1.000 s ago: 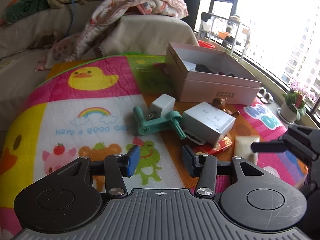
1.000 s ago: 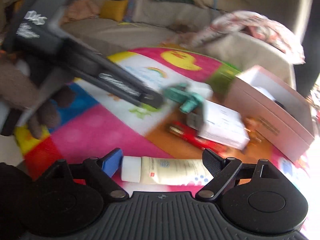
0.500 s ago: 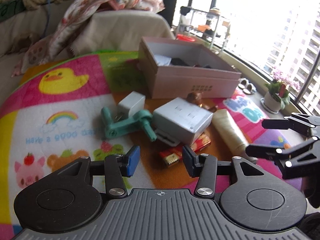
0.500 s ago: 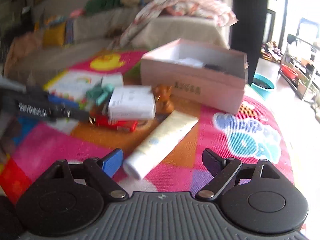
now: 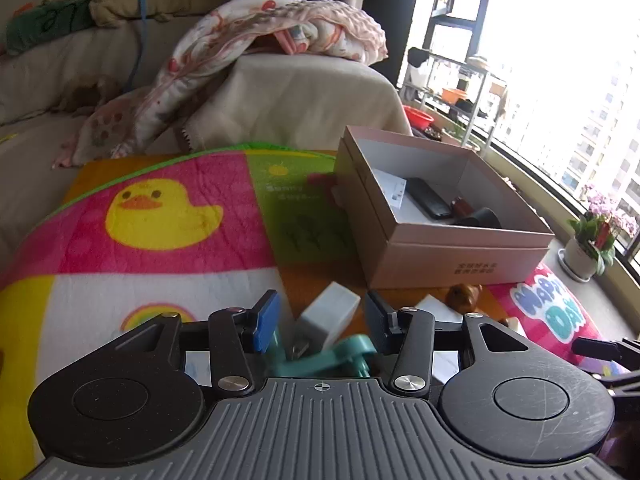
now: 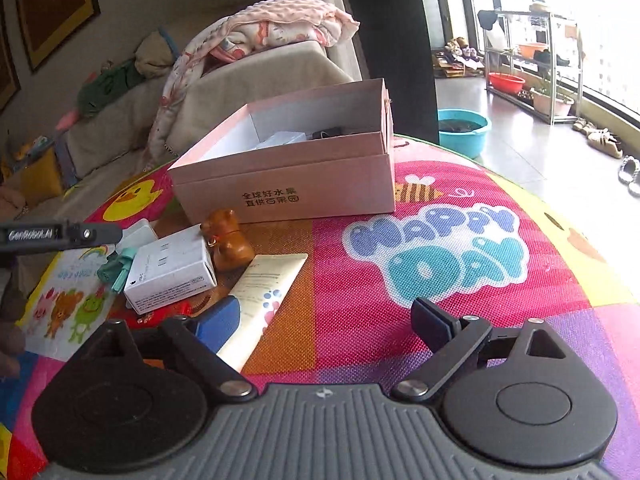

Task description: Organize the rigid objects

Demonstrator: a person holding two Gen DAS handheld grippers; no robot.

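Seemingly untouched, white charger (image 5: 329, 316) sits between left gripper (image 5: 318, 316) pads — ungripped.

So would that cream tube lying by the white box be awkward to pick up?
Probably a little. The cream tube looks soft-walled, so it may dent under a squeeze. Its round body could roll sideways on the mat, though the flat crimped end should check that. It seems light.

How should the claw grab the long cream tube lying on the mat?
Probably across the middle of the cream tube, from above, one finger on each long side. It lies flat, crimped end toward the pink box. The open right gripper hangs beside it, nothing between the jaws.
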